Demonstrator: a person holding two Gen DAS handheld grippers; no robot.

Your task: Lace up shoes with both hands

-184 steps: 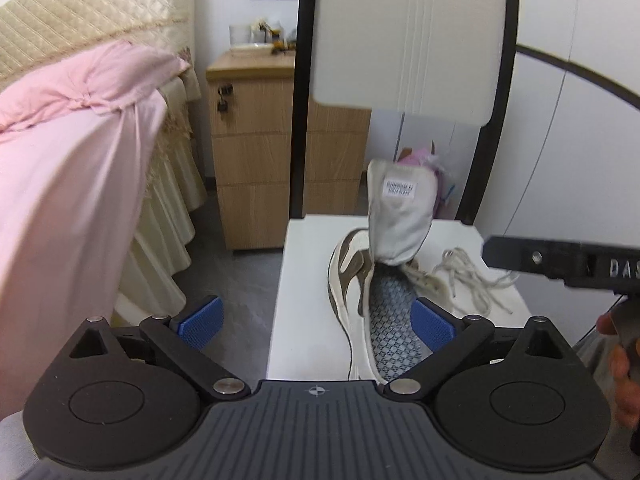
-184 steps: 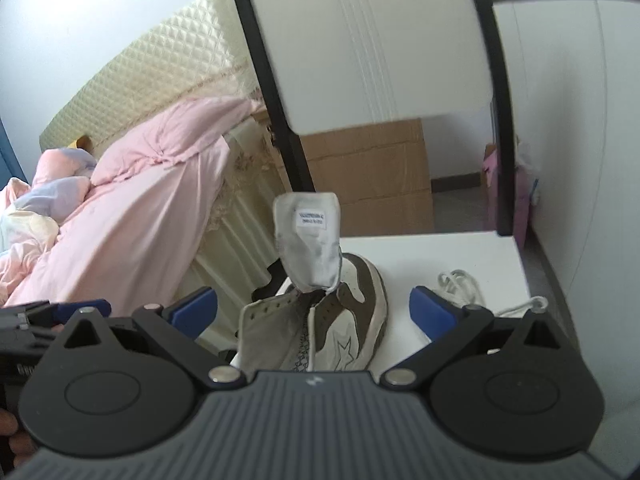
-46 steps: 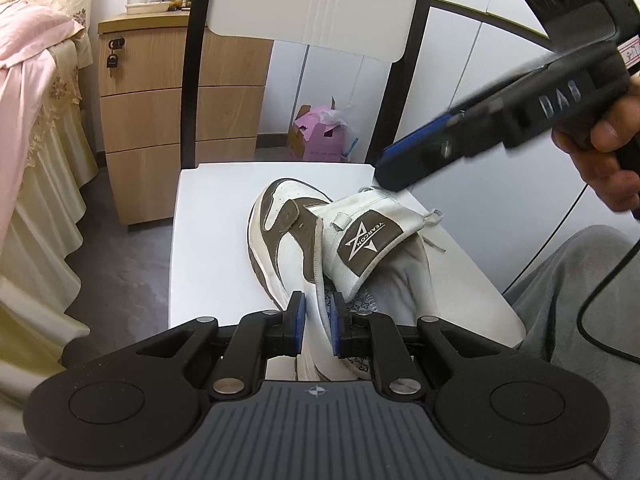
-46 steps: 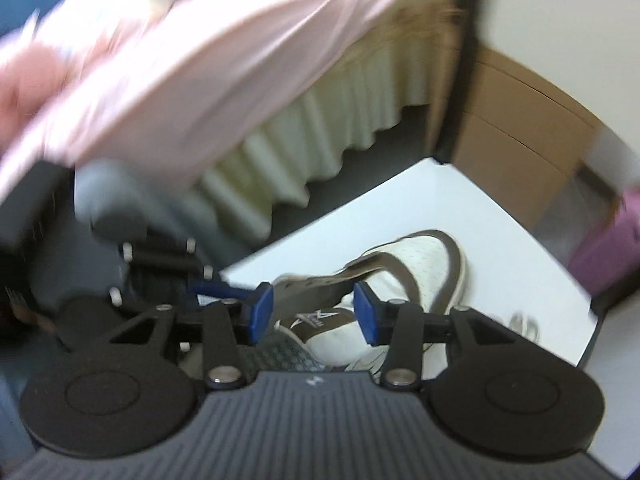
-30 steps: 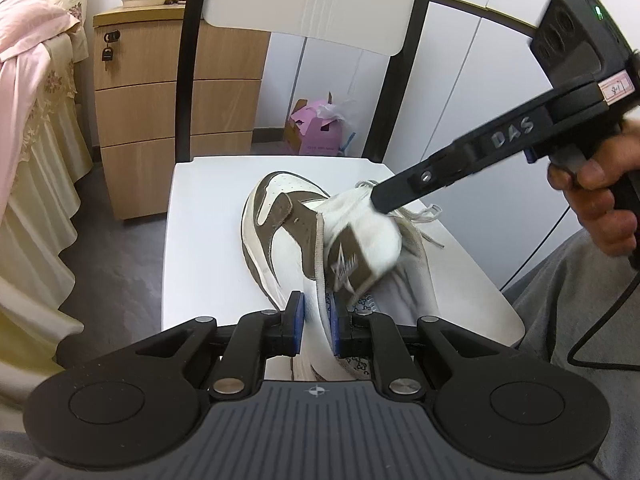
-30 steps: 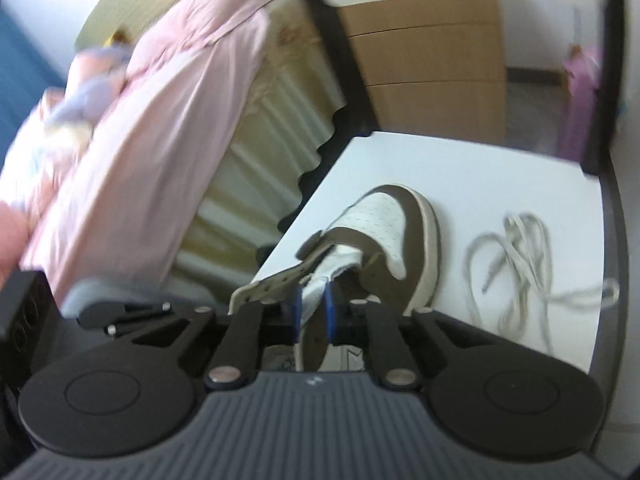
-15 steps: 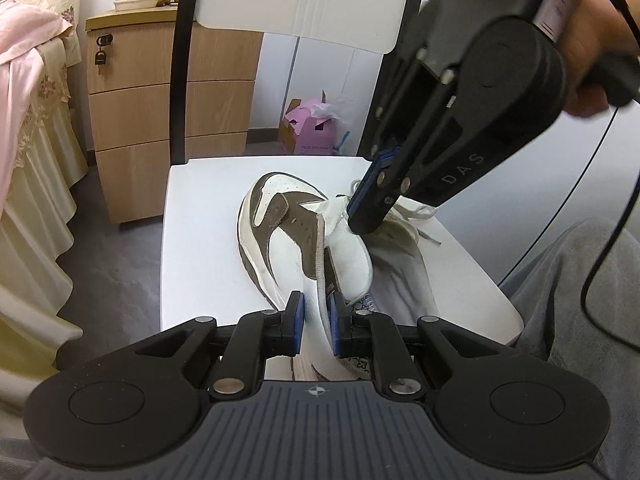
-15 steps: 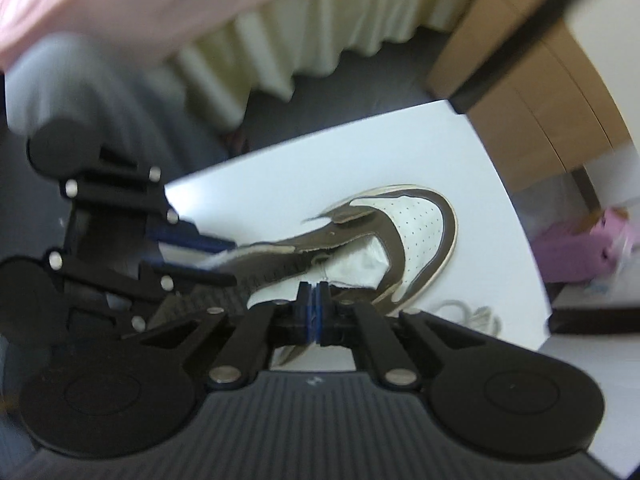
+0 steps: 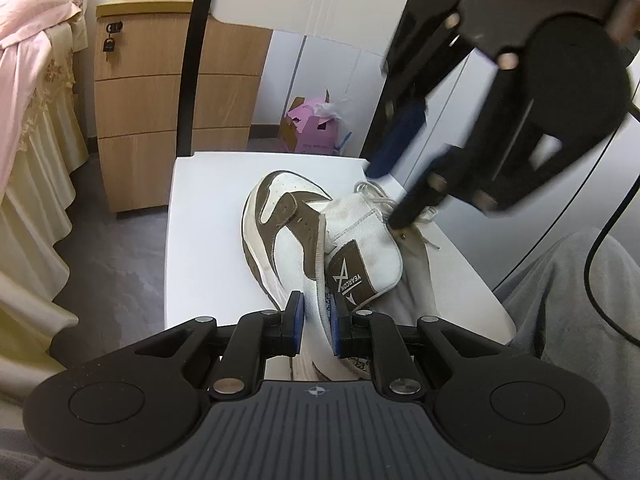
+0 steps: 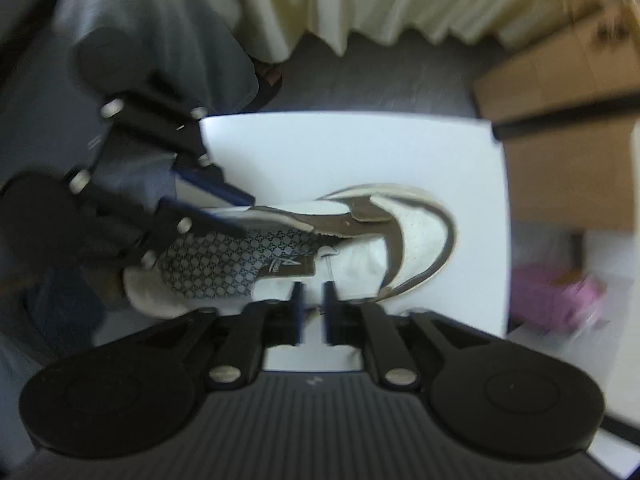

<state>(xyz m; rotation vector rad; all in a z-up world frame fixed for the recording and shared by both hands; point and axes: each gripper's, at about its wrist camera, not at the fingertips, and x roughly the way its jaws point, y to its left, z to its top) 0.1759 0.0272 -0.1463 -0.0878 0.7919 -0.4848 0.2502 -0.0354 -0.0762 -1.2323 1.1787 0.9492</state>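
The shoe (image 9: pixel 296 232) lay on the white chair (image 9: pixel 208 248), with no lace through its holes yet. At six o'clock the left gripper (image 9: pixel 317 318) pinched its side wall. At two o'clock the right gripper (image 9: pixel 394 196) hung slightly open over the loose lace (image 9: pixel 416 220).

One shoe (image 9: pixel 292 232), two tongs (image 9: pixel 317 318)
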